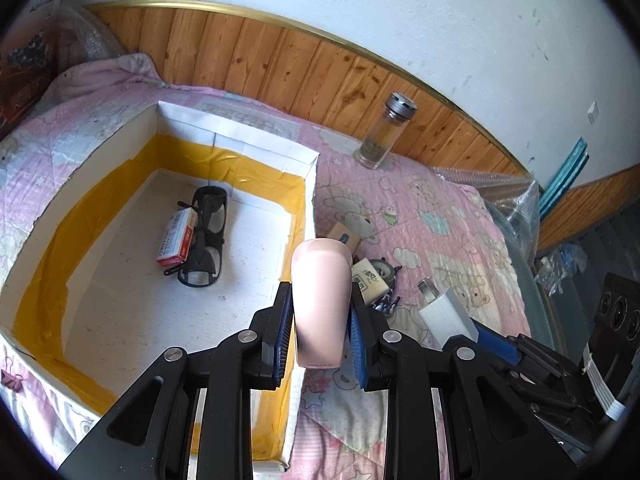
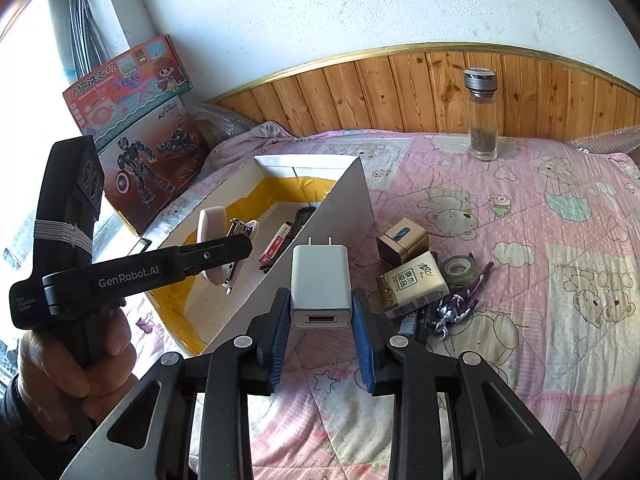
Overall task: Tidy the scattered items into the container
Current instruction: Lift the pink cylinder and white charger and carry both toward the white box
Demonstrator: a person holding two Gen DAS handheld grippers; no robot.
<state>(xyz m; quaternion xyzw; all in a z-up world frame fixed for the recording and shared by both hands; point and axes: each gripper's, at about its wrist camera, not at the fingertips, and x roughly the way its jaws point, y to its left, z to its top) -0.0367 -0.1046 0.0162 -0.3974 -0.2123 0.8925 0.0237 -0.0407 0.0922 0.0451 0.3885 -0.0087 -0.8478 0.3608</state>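
1. Left gripper (image 1: pixel 320 316) is clamped on a pink stapler (image 1: pixel 320 300), pads on its two flat sides. It hangs over the near-right wall of the white box (image 1: pixel 240 136), just about above the rim.
2. Right gripper (image 2: pixel 321 316) is clamped on a white charger (image 2: pixel 321 284), prongs pointing away, USB port toward the camera. It hangs just outside the box wall, box to its left.
3. Handling, my guess: the stapler is hard plastic w/ metal inside, so moderately heavy. Its shell looks smooth and could slip; grip it mid-body on the flats, as now.
4. The charger is light, stiff and boxy w/ flat sides, so an easy pinch. Keep off the prongs.
5. In the box, ahead-left of the left gripper: 1 pair of black glasses (image 1: pixel 206 236) and 1 small red-white carton (image 1: pixel 176 242), touching.
6. On the pink quilt (image 2: pixel 520 220), right of the right gripper: 1 gold box (image 2: pixel 402 240), 1 beige carton (image 2: pixel 414 284), 1 tape roll (image 2: pixel 458 268), 1 purple figure (image 2: pixel 456 308). All look light; the tape roll is the only awkward one.
7. 1 glass jar (image 2: pixel 482 116) stands well ahead by the wood panel. It is fragile, so take it round the body.
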